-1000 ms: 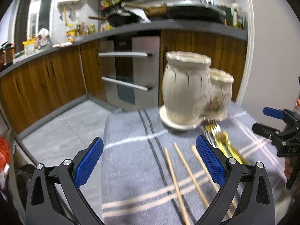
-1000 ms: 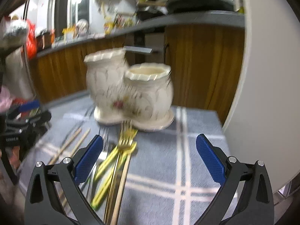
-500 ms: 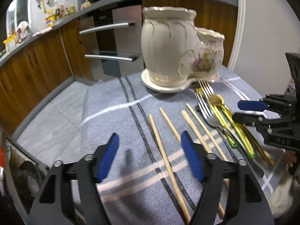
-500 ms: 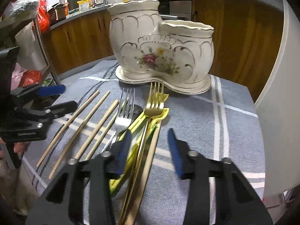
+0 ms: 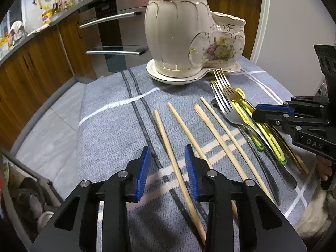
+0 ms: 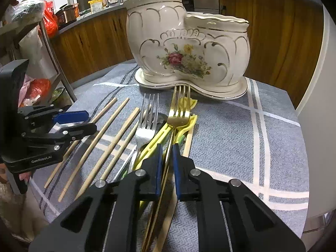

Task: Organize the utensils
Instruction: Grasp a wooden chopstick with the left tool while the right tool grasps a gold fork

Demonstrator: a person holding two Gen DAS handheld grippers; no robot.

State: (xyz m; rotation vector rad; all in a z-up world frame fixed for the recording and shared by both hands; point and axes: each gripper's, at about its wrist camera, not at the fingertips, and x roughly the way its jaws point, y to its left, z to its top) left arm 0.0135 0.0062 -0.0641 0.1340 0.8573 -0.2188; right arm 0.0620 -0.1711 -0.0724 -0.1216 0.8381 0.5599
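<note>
The left gripper point(image 5: 167, 169) is closing astride a chopstick point(image 5: 168, 138) lying on the desk point(image 5: 109, 134), its pads not yet touching the stick. The right gripper point(image 6: 167, 168) is closing on the gold fork point(image 6: 178, 115), whose handle runs between its pads. Each should pinch squarely at mid-shaft and lift level, so the thin shafts neither roll nor drag neighbours. Beyond stands the empty holder point(image 6: 189, 48), the likely destination
</note>
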